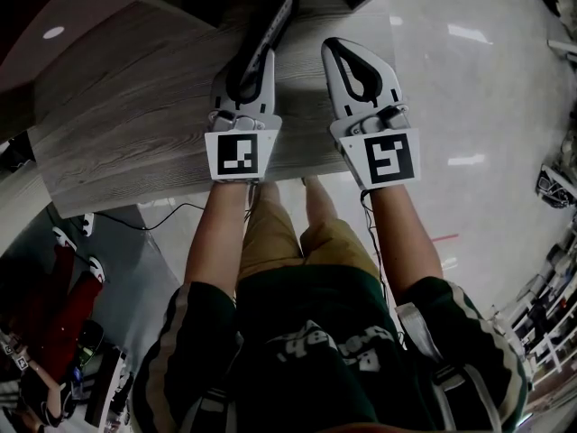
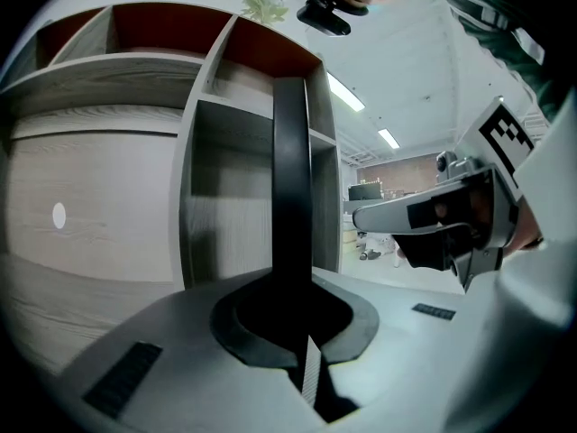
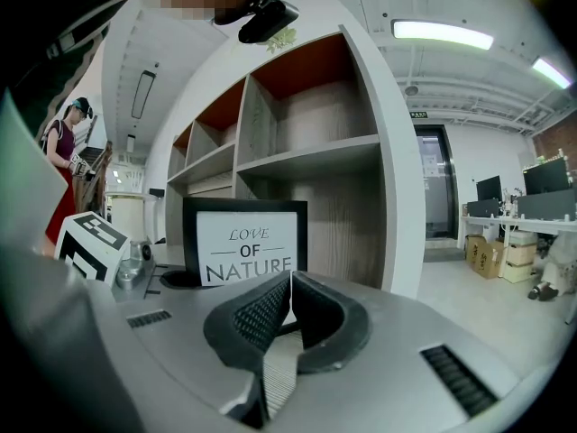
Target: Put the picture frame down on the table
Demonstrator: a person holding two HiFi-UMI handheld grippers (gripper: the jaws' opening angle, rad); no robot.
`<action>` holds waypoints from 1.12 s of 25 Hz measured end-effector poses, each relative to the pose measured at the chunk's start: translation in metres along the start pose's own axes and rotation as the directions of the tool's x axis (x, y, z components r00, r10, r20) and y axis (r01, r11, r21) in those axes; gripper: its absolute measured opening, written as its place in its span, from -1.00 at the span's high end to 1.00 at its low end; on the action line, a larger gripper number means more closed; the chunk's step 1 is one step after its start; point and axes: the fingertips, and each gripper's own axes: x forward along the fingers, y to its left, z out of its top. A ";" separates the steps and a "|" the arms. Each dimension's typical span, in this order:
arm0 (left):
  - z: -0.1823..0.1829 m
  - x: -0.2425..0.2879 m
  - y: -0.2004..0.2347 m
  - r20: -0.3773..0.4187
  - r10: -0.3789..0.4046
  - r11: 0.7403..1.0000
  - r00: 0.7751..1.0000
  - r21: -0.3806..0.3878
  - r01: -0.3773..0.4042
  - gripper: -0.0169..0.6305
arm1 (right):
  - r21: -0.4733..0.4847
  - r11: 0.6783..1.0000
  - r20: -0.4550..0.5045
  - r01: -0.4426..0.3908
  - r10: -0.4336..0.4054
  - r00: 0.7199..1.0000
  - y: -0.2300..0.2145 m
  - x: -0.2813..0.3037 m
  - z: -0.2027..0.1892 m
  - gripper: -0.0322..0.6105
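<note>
The picture frame [image 1: 270,34] is black with a white print reading "LOVE OF NATURE" [image 3: 245,242]. It stands upright over the wooden table [image 1: 135,124], and its lower edge is hidden. My left gripper [image 1: 252,66] is shut on the frame's side. In the left gripper view the frame [image 2: 291,170] shows edge-on, rising straight up from between the jaws of the left gripper [image 2: 290,309]. My right gripper [image 1: 347,57] hovers just right of the frame, apart from it. Seen in its own view, the right gripper [image 3: 288,287] has its pads pressed together with nothing between them.
A wooden shelf unit [image 3: 306,142] with open cubbies stands right behind the table, close to the frame. The table's front edge runs under my wrists, with shiny floor [image 1: 487,106] to the right. A person in red [image 3: 68,152] stands far left. Office desks [image 3: 532,215] are at far right.
</note>
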 end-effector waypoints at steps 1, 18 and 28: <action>0.002 0.003 -0.002 -0.002 0.001 1.000 1.000 -0.004 -0.001 0.86 | 0.001 1.000 0.000 0.001 -0.001 1.000 -0.002 -0.002 0.000 0.79; 0.006 0.070 0.021 0.045 0.019 1.000 0.999 0.007 -0.019 0.87 | 0.036 0.999 -0.013 0.035 -0.035 0.999 -0.022 0.018 -0.021 0.79; 0.006 0.089 0.022 0.060 0.017 1.000 0.998 -0.004 -0.017 0.86 | 0.028 0.998 -0.007 0.051 -0.050 0.999 -0.029 0.023 -0.028 0.79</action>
